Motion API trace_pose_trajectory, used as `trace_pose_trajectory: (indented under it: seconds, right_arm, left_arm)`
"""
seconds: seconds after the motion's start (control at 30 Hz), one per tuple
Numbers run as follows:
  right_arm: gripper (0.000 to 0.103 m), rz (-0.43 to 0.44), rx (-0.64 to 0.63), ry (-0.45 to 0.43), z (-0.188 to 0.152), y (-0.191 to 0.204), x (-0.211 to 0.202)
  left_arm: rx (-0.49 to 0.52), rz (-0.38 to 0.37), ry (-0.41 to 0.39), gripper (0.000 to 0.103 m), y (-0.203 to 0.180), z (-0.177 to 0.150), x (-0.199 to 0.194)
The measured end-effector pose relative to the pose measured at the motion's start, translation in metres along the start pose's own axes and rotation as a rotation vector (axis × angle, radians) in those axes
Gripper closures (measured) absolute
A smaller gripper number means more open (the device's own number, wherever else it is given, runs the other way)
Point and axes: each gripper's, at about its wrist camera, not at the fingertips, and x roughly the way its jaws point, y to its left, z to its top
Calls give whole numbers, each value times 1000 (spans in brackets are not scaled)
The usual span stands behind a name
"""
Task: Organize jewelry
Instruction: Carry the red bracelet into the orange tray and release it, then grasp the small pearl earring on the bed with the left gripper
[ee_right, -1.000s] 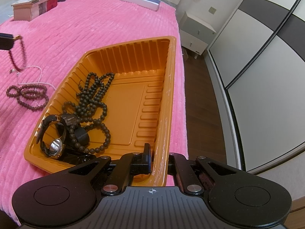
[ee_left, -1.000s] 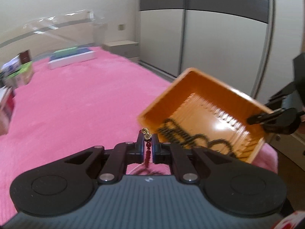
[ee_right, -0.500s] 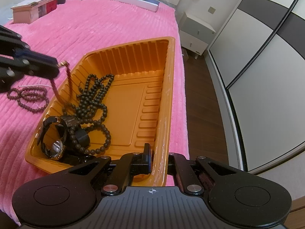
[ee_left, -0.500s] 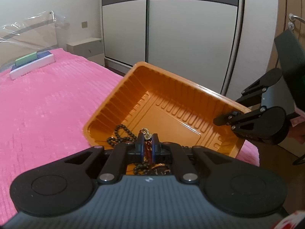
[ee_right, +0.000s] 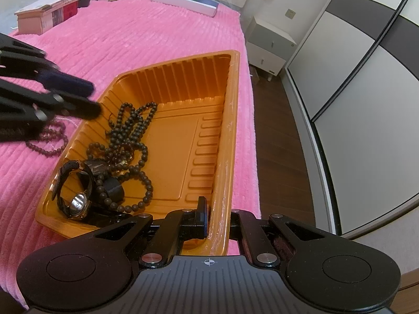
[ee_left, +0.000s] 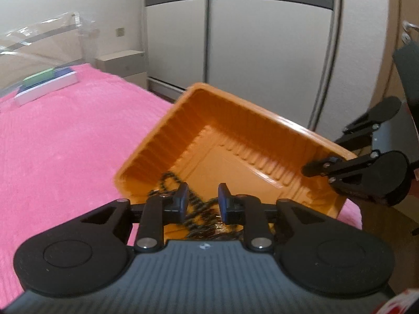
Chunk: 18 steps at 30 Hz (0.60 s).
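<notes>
An orange plastic tray (ee_right: 183, 141) lies at the edge of a pink blanket. My right gripper (ee_right: 217, 222) is shut on the tray's near rim. It shows from the side in the left wrist view as the right gripper (ee_left: 309, 168) on the tray (ee_left: 235, 157). A long dark bead necklace (ee_right: 131, 136), a wristwatch (ee_right: 76, 201) and a black band (ee_right: 112, 188) lie in the tray's left end. My left gripper (ee_left: 201, 198) hovers over that end, its jaws opening with nothing between them; it appears again as the left gripper (ee_right: 91, 99). A brown bead bracelet (ee_right: 49, 144) lies on the blanket.
The pink blanket (ee_right: 157, 34) stretches far back. Boxes (ee_right: 44, 15) and a flat white box (ee_right: 183, 0) sit at its far end. Right of the tray the bed drops to a dark wood floor (ee_right: 277, 141), with a nightstand (ee_right: 269, 47) and wardrobe doors (ee_left: 262, 52) beyond.
My left gripper carried a red bead string with a gold charm over the tray, then its jaws parted and the string is gone from between them. The right gripper stayed still.
</notes>
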Motion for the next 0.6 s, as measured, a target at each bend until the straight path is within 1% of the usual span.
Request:
trace_pose_trajectory:
  seconds: [0.17, 0.4, 0.47, 0.53, 0.6]
  right_arm:
    - [99, -2, -1, -1, 0, 0, 0]
    - [99, -6, -2, 1, -1, 0, 0]
    - [99, -7, -4, 1, -1, 0, 0]
    - [99, -7, -3, 2, -1, 0, 0]
    - [99, -8, -3, 4, -1, 0, 0]
  left_arm:
    - [-59, 102, -6, 77, 32, -24, -25]
    - [-170, 268, 17, 76, 77, -81, -60]
    - [-179, 319, 24, 73, 85, -95, -69]
    - [-190, 354, 38, 71, 93, -109, -74]
    - [-216, 372, 42, 70, 100, -120, -77]
